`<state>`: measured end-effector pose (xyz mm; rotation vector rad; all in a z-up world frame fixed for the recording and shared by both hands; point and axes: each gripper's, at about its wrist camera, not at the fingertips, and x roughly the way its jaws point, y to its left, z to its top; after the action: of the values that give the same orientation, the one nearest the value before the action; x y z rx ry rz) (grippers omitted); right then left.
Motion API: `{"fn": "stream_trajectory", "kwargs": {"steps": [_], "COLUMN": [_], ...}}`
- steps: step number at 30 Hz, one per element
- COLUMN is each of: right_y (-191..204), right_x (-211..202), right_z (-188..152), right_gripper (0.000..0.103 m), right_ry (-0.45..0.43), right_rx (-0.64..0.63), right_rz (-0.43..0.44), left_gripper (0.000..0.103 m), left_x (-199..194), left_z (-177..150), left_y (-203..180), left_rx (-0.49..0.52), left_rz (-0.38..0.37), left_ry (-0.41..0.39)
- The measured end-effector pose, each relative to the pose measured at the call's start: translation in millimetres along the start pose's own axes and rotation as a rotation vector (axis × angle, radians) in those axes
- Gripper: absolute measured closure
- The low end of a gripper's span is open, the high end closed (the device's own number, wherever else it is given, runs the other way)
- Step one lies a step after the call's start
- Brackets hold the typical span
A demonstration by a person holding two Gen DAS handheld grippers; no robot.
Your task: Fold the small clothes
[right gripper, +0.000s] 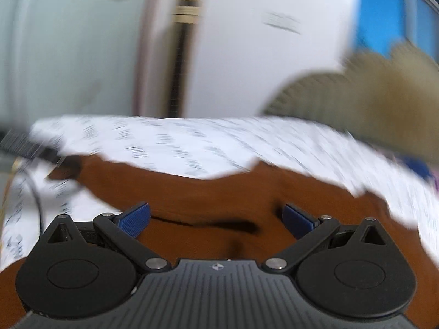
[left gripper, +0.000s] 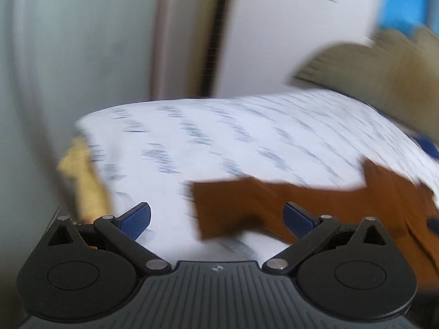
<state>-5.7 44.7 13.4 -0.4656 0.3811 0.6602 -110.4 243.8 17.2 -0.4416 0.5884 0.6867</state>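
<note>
A brown garment (left gripper: 236, 205) lies on a white sheet with dark print (left gripper: 219, 137). In the left wrist view its sleeve end sits just ahead of my left gripper (left gripper: 218, 219), which is open with blue pads wide apart and nothing between them. In the right wrist view the brown garment (right gripper: 219, 197) fills the space under and ahead of my right gripper (right gripper: 216, 219), which is open and empty. A dark fold line (right gripper: 205, 223) crosses the cloth between the pads. Both views are motion-blurred.
A beige-olive ribbed cloth pile (left gripper: 370, 65) lies at the back right, also in the right wrist view (right gripper: 356, 98). A yellow cloth (left gripper: 82, 181) hangs at the sheet's left edge. White wall and a dark door gap (right gripper: 181, 54) stand behind. The other gripper's dark body (right gripper: 24, 145) shows at left.
</note>
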Motion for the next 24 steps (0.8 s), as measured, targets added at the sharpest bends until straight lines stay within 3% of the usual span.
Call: {"fn": "stream_trajectory", "kwargs": {"steps": [4, 9, 14, 17, 19, 24], "right_y": [43.3, 91.8, 130.8, 141.9, 148.3, 161.2], "right_x": [13.8, 40.1, 59.0, 66.1, 70.5, 75.0], "right_z": [13.6, 18.5, 16.0, 22.0, 25.8, 22.4], "right_gripper": [0.005, 0.013, 0.022, 0.027, 0.034, 0.081], "right_ry": [-0.024, -0.028, -0.071, -0.080, -0.078, -0.059], "right_rx": [-0.193, -0.441, -0.618, -0.628, -0.629, -0.690], "right_rz": [0.028, 0.034, 0.002, -0.008, 0.013, 0.068], "left_gripper": [0.000, 0.000, 0.000, 0.000, 0.000, 0.000], "left_x": [12.1, 8.1, -11.0, -20.5, -23.4, -13.1], "left_z": [14.7, 24.1, 40.5, 52.9, 57.3, 53.9], "left_y": [36.6, 67.5, 84.2, 85.5, 82.2, 65.6], "left_rx": [-0.159, -0.289, -0.359, -0.369, -0.348, -0.290], "left_rz": [0.064, 0.042, 0.053, 0.099, 0.099, 0.060], "left_ry": [0.018, 0.029, -0.072, -0.140, -0.159, -0.118]}}
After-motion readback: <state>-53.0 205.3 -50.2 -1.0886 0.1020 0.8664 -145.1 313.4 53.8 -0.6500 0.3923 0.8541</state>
